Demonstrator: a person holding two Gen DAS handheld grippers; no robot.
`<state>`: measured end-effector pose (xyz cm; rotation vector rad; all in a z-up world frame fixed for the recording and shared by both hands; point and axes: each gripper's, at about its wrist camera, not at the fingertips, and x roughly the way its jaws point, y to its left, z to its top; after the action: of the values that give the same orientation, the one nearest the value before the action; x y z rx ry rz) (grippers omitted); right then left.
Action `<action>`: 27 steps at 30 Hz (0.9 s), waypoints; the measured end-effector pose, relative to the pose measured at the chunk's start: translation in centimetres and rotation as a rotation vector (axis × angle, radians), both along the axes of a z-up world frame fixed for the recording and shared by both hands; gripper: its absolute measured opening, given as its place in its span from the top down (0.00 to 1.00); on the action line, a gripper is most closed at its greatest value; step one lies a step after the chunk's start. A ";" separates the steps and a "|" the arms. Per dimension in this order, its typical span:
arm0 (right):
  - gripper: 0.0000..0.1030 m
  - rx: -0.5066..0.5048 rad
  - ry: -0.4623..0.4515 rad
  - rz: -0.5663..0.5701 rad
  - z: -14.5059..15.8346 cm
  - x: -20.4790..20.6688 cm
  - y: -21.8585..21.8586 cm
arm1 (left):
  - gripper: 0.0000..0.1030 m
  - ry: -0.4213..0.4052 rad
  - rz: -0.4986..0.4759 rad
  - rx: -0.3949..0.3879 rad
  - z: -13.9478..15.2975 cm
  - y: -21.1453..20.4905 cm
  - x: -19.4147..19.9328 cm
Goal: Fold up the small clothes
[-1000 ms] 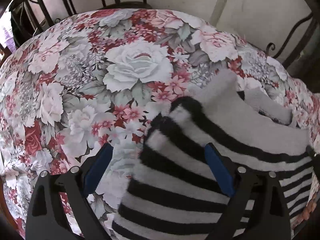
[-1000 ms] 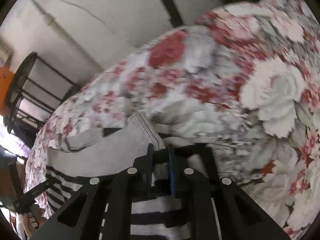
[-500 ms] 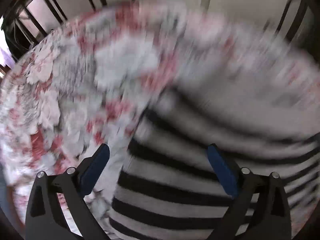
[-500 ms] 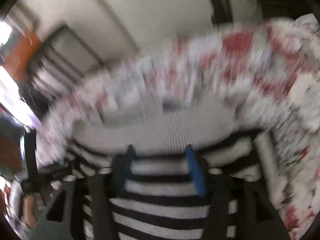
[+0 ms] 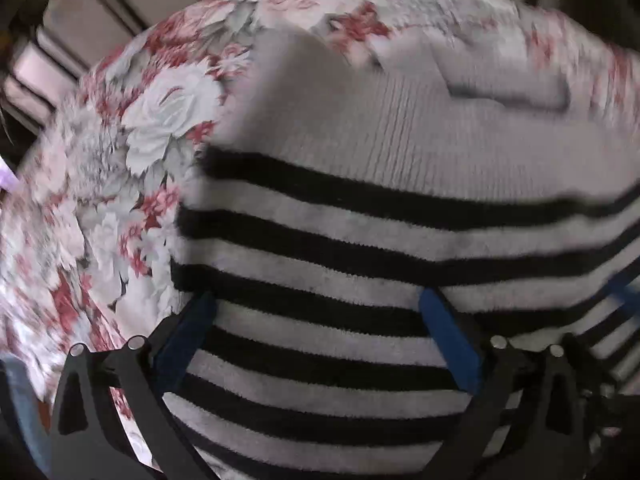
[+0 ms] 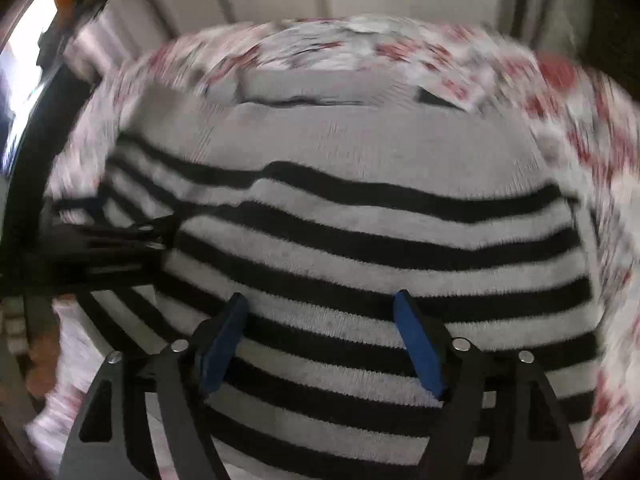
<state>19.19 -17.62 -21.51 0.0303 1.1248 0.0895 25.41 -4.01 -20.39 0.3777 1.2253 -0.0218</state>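
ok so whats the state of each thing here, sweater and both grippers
striped sweater: lying flat on the floral cloth, held by neither gripper
left gripper: fingers wide open above the sweater, nothing between them
right gripper: fingers have just been opening, nothing gripped, above the stripes

The striped sweater (image 5: 400, 216) lies spread on the floral bedcover (image 5: 160, 120), which shows left of and behind it; the left gripper (image 5: 316, 312) and the right gripper (image 6: 320, 312) both hang over its lower part; metal railings (image 5: 80, 12) stand behind the bedcover.
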 end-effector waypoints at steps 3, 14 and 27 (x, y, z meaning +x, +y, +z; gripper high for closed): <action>0.24 0.034 -0.014 -0.027 2.1 0.0 0.2 | 0.05 -0.022 -0.004 -0.015 1.9 -0.1 0.0; 0.29 0.373 -0.014 -0.384 1.0 -1.6 -12.6 | 0.04 0.079 0.343 -0.280 0.1 8.4 5.1; 0.21 0.376 -0.007 -0.428 1.7 -1.7 -13.1 | 0.04 0.023 0.257 -0.093 0.8 5.2 5.2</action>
<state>17.47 -30.76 -19.78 0.6019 1.0599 -0.0826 30.59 1.23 -19.57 0.1372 1.2831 0.1377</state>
